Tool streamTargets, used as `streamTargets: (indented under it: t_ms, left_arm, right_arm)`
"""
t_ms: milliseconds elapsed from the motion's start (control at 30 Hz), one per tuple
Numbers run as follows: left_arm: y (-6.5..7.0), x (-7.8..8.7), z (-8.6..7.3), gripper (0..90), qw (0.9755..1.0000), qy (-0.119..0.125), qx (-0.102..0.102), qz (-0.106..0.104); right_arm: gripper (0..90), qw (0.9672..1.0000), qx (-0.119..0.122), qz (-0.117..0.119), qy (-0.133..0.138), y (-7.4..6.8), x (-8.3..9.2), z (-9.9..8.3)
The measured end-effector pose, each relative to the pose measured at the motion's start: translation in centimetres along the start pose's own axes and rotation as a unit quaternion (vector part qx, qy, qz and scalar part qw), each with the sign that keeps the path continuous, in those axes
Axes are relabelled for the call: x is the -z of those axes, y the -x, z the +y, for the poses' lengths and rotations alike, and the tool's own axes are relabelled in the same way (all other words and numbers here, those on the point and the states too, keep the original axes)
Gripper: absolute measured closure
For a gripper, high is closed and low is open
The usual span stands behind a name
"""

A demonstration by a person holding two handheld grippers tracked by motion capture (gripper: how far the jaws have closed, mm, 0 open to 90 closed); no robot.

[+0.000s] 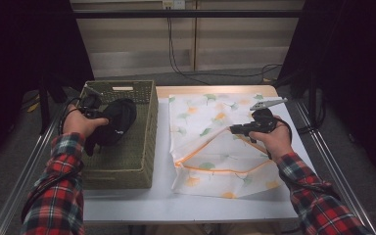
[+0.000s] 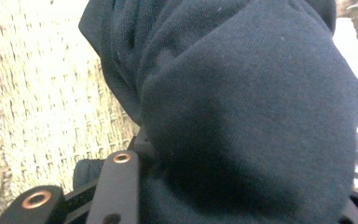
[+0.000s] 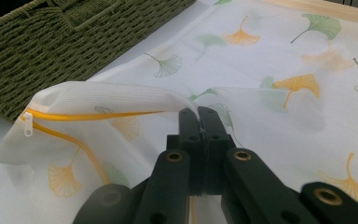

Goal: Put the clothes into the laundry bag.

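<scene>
Right tongs (image 3: 199, 114) pinch mesh bag (image 3: 121, 100) edge; left tongs (image 1: 100, 117) grip dark garment (image 2: 242, 116).

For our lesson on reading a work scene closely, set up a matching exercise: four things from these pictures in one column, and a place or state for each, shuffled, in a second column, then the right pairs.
Things:
1. dark garment
2. woven basket
3. mesh bag
4. zipper pull

Places or states:
A. white, at the end of an orange zip
B. olive green, on the table's left side
C. top layer pinched and lifted by the right claw
D. gripped by the left claw above the basket

Pairs: 1-D, 2-B, 3-C, 4-A
</scene>
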State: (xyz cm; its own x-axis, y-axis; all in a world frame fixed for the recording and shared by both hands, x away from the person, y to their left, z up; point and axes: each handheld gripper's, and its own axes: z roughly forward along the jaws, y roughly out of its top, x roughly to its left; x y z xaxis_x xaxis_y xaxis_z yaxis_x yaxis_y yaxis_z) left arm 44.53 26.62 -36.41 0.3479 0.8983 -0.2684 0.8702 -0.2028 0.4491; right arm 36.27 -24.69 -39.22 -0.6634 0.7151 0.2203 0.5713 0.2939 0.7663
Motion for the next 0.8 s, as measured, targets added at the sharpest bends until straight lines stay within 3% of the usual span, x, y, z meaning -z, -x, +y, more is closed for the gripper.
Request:
streamTargets:
  t_ms: [200,467,600,700,767,800]
  left_arm:
    - [1.5,2.1,0.9,58.0,0.9997,0.016,-0.008,-0.019]
    - [3.1,3.2,1.5,58.1,0.9989,0.008,-0.024,-0.04]
    - [3.9,3.8,1.8,58.1,0.9978,0.013,-0.031,-0.057]
    - [4.6,4.3,2.0,58.1,0.9968,0.012,-0.049,-0.063]
    - [5.3,4.6,2.1,58.1,0.9961,0.02,-0.045,-0.072]
    - [5.5,4.8,2.2,58.1,0.9955,0.018,-0.055,-0.074]
  right_arm:
    - [90.0,1.0,0.0,0.0,0.0,0.0,-0.1,0.1]
    - [90.0,1.0,-0.001,0.0,-0.004,0.0,-0.4,-0.1]
    - [90.0,1.0,0.0,-0.001,-0.003,0.0,-0.4,0.0]
    - [90.0,1.0,-0.001,-0.002,-0.001,0.0,-0.3,0.2]
    - [90.0,1.0,-0.001,-0.003,-0.001,-0.1,-0.3,0.2]
    - [90.0,1.0,0.003,-0.003,-0.001,0.0,-0.3,0.3]
